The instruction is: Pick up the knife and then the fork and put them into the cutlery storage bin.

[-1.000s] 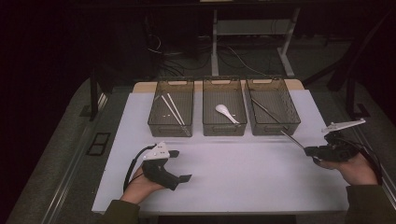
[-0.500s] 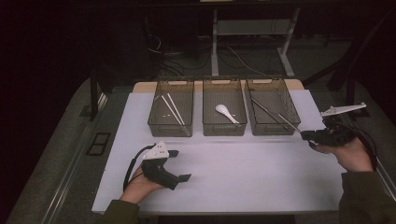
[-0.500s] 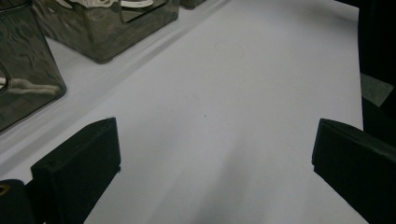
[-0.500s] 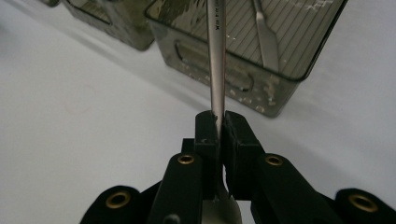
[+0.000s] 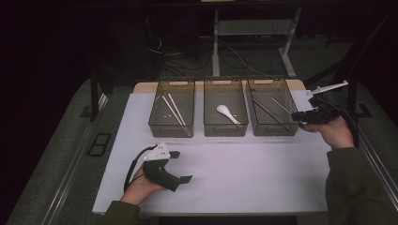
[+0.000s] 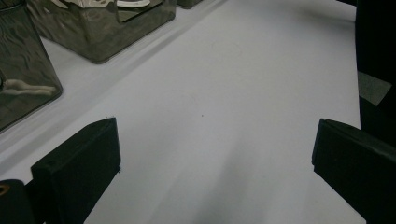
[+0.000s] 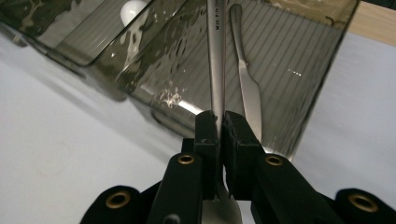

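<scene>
Right tool (image 7: pixel 218 122): clenched on a metal utensil (image 7: pixel 215 56) over the right bin (image 5: pixel 261 128).
Left tool (image 6: pixel 210 154): released, low over the desk (image 5: pixel 244 168), near left.

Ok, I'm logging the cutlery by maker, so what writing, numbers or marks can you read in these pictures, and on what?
Stamped marking on the handle of the metal utensil clamped in the right gripper: a few small characters, too blurred to read.
Knife lying in the right bin: no marking visible.
Left gripper, the white spoon and the table: no text visible.
</scene>
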Demonstrator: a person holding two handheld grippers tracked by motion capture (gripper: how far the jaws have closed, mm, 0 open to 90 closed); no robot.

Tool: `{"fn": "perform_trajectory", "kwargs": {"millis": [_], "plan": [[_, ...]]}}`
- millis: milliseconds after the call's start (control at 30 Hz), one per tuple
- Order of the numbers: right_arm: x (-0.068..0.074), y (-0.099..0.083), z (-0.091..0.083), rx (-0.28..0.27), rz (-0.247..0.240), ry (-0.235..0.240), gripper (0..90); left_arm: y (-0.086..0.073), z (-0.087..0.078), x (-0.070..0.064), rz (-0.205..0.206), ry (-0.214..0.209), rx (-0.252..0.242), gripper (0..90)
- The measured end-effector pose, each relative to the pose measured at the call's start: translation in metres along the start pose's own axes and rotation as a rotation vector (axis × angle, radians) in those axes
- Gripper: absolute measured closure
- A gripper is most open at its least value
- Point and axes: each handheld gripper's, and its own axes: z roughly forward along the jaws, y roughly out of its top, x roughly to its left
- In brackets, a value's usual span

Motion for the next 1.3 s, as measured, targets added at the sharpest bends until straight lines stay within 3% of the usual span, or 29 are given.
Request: {"fn": "perform_trajectory", "kwargs": {"millis": [400, 600, 867, 1033, 1300], "plan": [[-0.015, 0.037, 0.052, 0.042, 0.035, -0.022, 84.3, 0.0, 0.001, 0.0, 0.001, -0.005, 0.002, 0.4], [-0.019, 0.045, 0.078, 0.058, 0.057, -0.008, 84.3, 0.0, 0.001, 0.001, -0.003, -0.009, 0.0, 0.4], [-0.017, 0.051, 0.105, 0.124, 0.082, -0.002, 84.2, 0.0, 0.0, 0.001, -0.002, -0.012, -0.003, 0.4], [-0.014, 0.051, 0.115, 0.171, 0.084, -0.002, 83.6, 0.0, 0.0, 0.001, -0.001, -0.013, -0.003, 0.4], [-0.015, 0.053, 0.107, 0.116, 0.107, 0.013, 65.2, 0.0, 0.0, 0.0, -0.003, -0.013, -0.006, 0.4]]}}
